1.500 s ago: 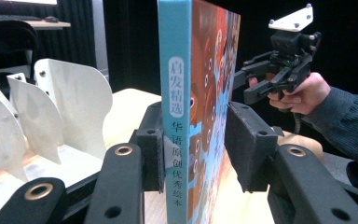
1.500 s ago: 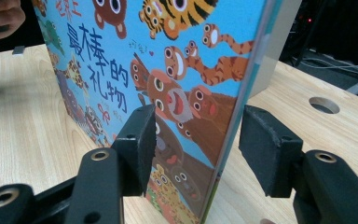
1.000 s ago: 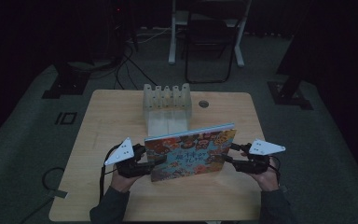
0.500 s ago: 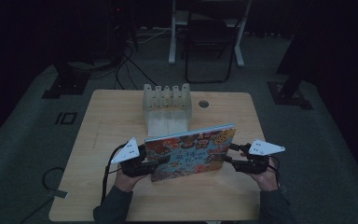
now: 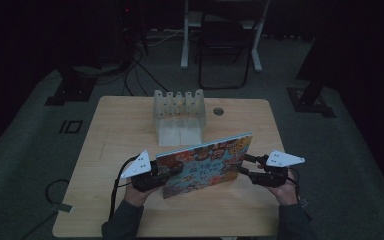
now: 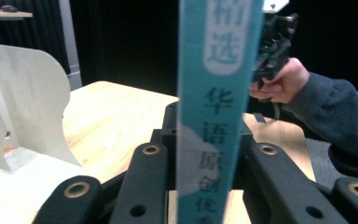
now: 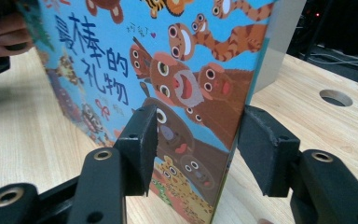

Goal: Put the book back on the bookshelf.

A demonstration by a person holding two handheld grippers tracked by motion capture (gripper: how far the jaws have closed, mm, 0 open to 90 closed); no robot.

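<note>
The book [image 5: 206,162] stands on edge in front of the rack [image 5: 179,116]. It looks stiff, thin and smooth. The left gripper [image 5: 166,172] has just closed and pinches its spine. The right gripper [image 7: 193,140] is open around the other edge.

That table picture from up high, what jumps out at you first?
The bright picture book with cartoon animals stands on edge near the table's front. The left gripper pinches its spine end; its jaws have just been closing on it. The right gripper has its jaws on either side of the other end, with a gap visible. Behind the book sits a pale slotted rack.
</note>
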